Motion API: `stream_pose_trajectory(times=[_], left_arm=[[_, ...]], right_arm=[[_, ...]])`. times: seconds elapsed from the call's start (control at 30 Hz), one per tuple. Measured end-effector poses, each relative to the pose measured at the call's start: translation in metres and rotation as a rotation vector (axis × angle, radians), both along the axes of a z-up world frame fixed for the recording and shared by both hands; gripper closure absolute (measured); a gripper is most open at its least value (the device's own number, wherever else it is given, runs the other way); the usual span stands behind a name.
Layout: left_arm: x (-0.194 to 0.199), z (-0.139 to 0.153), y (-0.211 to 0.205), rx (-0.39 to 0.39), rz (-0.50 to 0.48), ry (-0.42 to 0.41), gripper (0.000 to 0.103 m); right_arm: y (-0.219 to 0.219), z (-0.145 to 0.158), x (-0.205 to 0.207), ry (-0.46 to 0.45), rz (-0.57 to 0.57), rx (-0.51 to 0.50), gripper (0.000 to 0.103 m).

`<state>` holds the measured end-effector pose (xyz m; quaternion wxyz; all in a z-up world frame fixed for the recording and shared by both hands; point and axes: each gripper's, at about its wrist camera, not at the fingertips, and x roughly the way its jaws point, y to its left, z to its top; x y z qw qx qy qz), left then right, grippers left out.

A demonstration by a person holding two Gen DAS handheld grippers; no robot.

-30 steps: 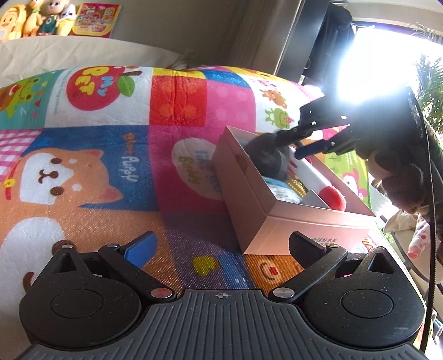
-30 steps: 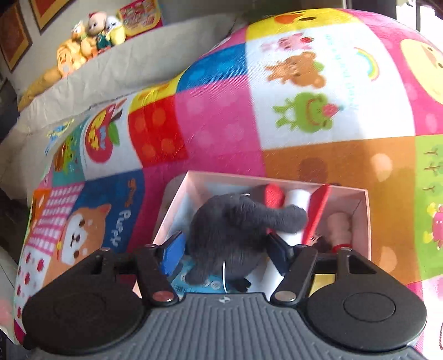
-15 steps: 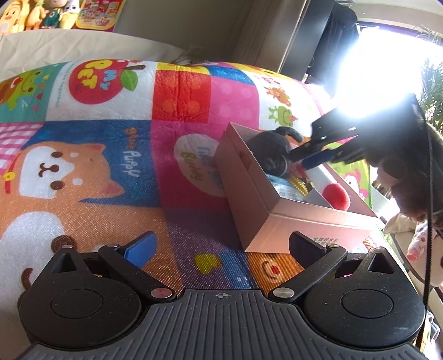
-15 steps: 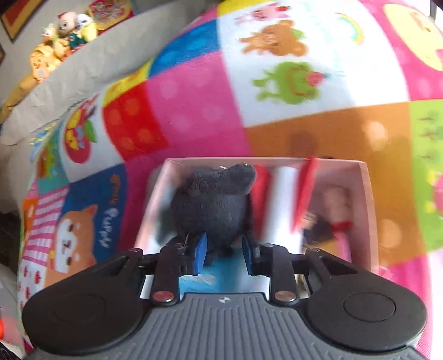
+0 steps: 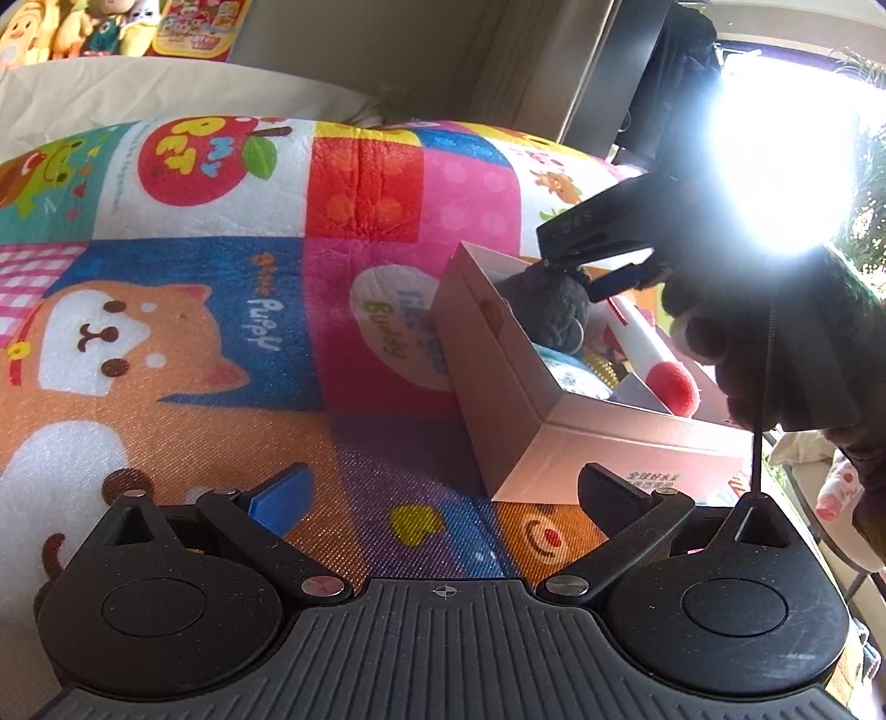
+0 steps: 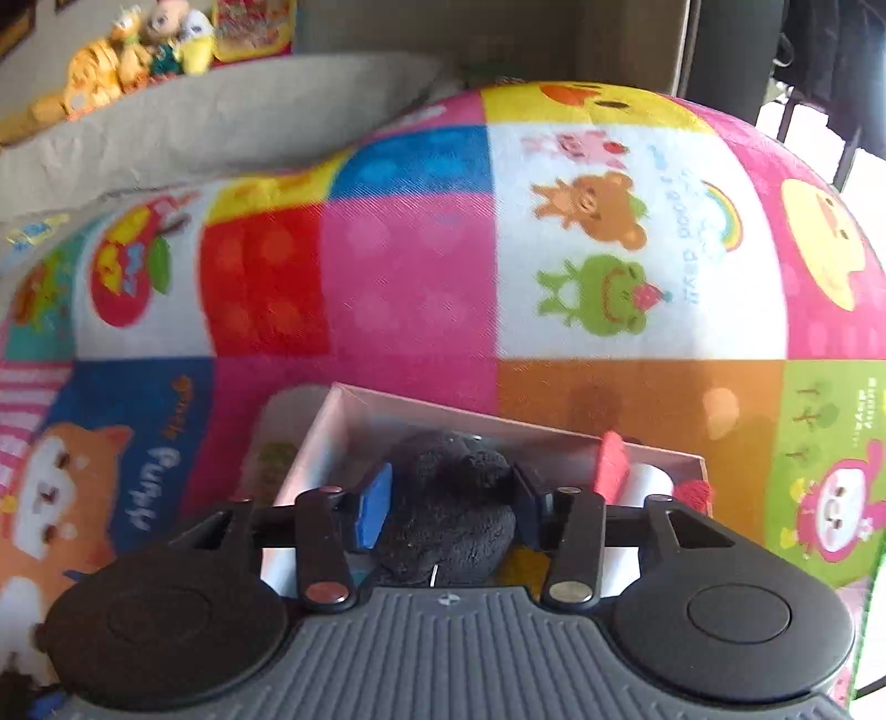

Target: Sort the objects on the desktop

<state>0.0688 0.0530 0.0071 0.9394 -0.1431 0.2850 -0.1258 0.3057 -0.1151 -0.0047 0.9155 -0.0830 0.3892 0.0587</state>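
A pink cardboard box (image 5: 515, 382) stands on a colourful cartoon play mat (image 5: 221, 310). A dark grey plush toy (image 5: 554, 310) lies at the box's far end, and it also shows in the right wrist view (image 6: 448, 509). My right gripper (image 6: 451, 504) is over the box, its blue pads either side of the plush and pressing it. It also shows in the left wrist view (image 5: 598, 277). The box also holds a white cylinder with a red end (image 5: 659, 365) and other small items. My left gripper (image 5: 443, 493) is open and empty, low over the mat in front of the box.
The mat (image 6: 410, 266) spreads wide to the left of and behind the box (image 6: 354, 421). A beige cushion edge (image 6: 194, 127) with plush toys (image 6: 138, 50) lies behind. Bright window glare (image 5: 775, 155) fills the right of the left wrist view.
My right gripper went from straddling the plush to nearly shut in front of it, and now has its pads around the plush again, lower and closer. The left gripper has barely moved.
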Motion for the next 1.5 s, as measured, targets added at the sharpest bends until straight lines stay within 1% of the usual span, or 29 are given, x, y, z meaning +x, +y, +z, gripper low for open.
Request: stream_pose_trajectory(times=[0.03, 0.1, 0.2, 0.27, 0.37, 0.4, 0.47, 0.57, 0.6, 0.63, 0.7, 0.77, 0.8, 0.83, 0.9, 0.93, 0.97, 1.0, 1.03, 1.07, 1.1, 1.2, 1.23, 1.3, 1.33, 1.37, 1.4, 1.47, 1.5], left_arm=[[0.000, 0.000, 0.000, -0.001, 0.000, -0.002, 0.000], [-0.002, 0.002, -0.001, 0.003, 0.002, -0.013, 0.000], [-0.009, 0.008, -0.010, 0.054, 0.010, -0.080, 0.000], [-0.014, 0.011, -0.022, 0.100, -0.009, -0.124, 0.000], [-0.015, 0.010, -0.034, 0.144, -0.049, -0.128, 0.000], [-0.015, 0.010, -0.034, 0.144, -0.048, -0.126, 0.000], [-0.014, 0.010, -0.028, 0.109, -0.034, -0.124, 0.000], [-0.010, 0.009, -0.018, 0.054, -0.011, -0.095, 0.000], [-0.009, 0.008, -0.017, 0.046, -0.011, -0.088, 0.000], [-0.009, 0.008, -0.018, 0.047, -0.014, -0.086, 0.000], [-0.010, 0.008, -0.020, 0.060, -0.023, -0.091, 0.000], [-0.012, 0.008, -0.022, 0.074, -0.029, -0.100, 0.000], [-0.013, 0.008, -0.023, 0.076, -0.029, -0.102, 0.000], [-0.012, 0.007, -0.022, 0.075, -0.028, -0.100, 0.000], [-0.011, 0.007, -0.021, 0.070, -0.027, -0.090, 0.000], [-0.011, 0.007, -0.021, 0.068, -0.026, -0.086, 0.000], [-0.011, 0.007, -0.021, 0.067, -0.027, -0.085, 0.000], [-0.011, 0.007, -0.021, 0.067, -0.027, -0.084, 0.000], [-0.011, 0.006, -0.021, 0.069, -0.028, -0.084, 0.000], [-0.011, 0.006, -0.021, 0.070, -0.028, -0.084, 0.000], [-0.011, 0.006, -0.021, 0.071, -0.029, -0.084, 0.000], [-0.010, 0.006, -0.021, 0.068, -0.027, -0.079, 0.000], [-0.010, 0.006, -0.020, 0.066, -0.027, -0.077, 0.000], [-0.010, 0.006, -0.019, 0.061, -0.026, -0.076, 0.000], [-0.010, 0.006, -0.019, 0.057, -0.025, -0.075, 0.000], [-0.009, 0.006, -0.018, 0.056, -0.025, -0.074, 0.000], [-0.009, 0.006, -0.019, 0.055, -0.025, -0.072, 0.000], [-0.009, 0.006, -0.019, 0.055, -0.027, -0.073, 0.000], [-0.009, 0.006, -0.019, 0.057, -0.028, -0.074, 0.000]], right_arm=[[-0.005, -0.003, -0.002, 0.002, 0.014, 0.022, 0.046], [-0.022, -0.002, -0.001, 0.057, 0.002, 0.091, 0.046], [-0.045, -0.004, -0.004, 0.080, -0.021, 0.150, 0.046], [-0.050, -0.004, -0.005, 0.079, -0.019, 0.161, 0.045], [-0.036, -0.007, -0.004, 0.075, 0.017, 0.146, 0.039], [-0.030, -0.011, -0.003, 0.081, 0.039, 0.141, 0.039], [-0.016, -0.021, 0.000, 0.104, 0.070, 0.130, 0.040], [-0.009, -0.020, -0.002, 0.112, 0.070, 0.142, 0.049], [-0.014, -0.015, -0.003, 0.118, 0.087, 0.200, 0.049], [-0.022, -0.009, -0.003, 0.135, 0.101, 0.289, 0.050], [-0.045, 0.000, -0.001, 0.156, 0.080, 0.457, 0.049], [-0.063, -0.006, 0.008, 0.205, 0.068, 0.561, 0.042], [-0.068, -0.010, 0.012, 0.226, 0.036, 0.560, 0.040], [-0.074, -0.012, 0.013, 0.216, 0.007, 0.551, 0.039], [-0.080, 0.000, 0.006, 0.138, -0.025, 0.491, 0.039], [-0.080, 0.010, -0.001, 0.063, -0.034, 0.423, 0.041], [-0.077, 0.019, -0.009, -0.006, -0.032, 0.345, 0.044], [-0.071, 0.026, -0.017, -0.075, -0.032, 0.247, 0.051], [-0.067, 0.031, -0.021, -0.108, -0.036, 0.183, 0.061], [-0.067, 0.033, -0.022, -0.106, -0.034, 0.171, 0.066], [-0.069, 0.034, -0.021, -0.087, -0.025, 0.193, 0.071], [-0.075, 0.029, -0.010, -0.029, -0.030, 0.280, 0.071], [-0.075, 0.021, -0.004, 0.005, -0.036, 0.293, 0.071], [-0.070, -0.001, 0.011, 0.115, -0.043, 0.303, 0.071], [-0.070, -0.006, 0.009, 0.112, -0.049, 0.319, 0.071], [-0.072, -0.003, 0.005, 0.094, -0.046, 0.324, 0.071], [-0.077, 0.004, -0.001, 0.077, -0.036, 0.341, 0.071], [-0.092, 0.023, -0.019, 0.008, -0.022, 0.384, 0.071], [-0.098, 0.030, -0.029, -0.022, -0.022, 0.374, 0.070]])
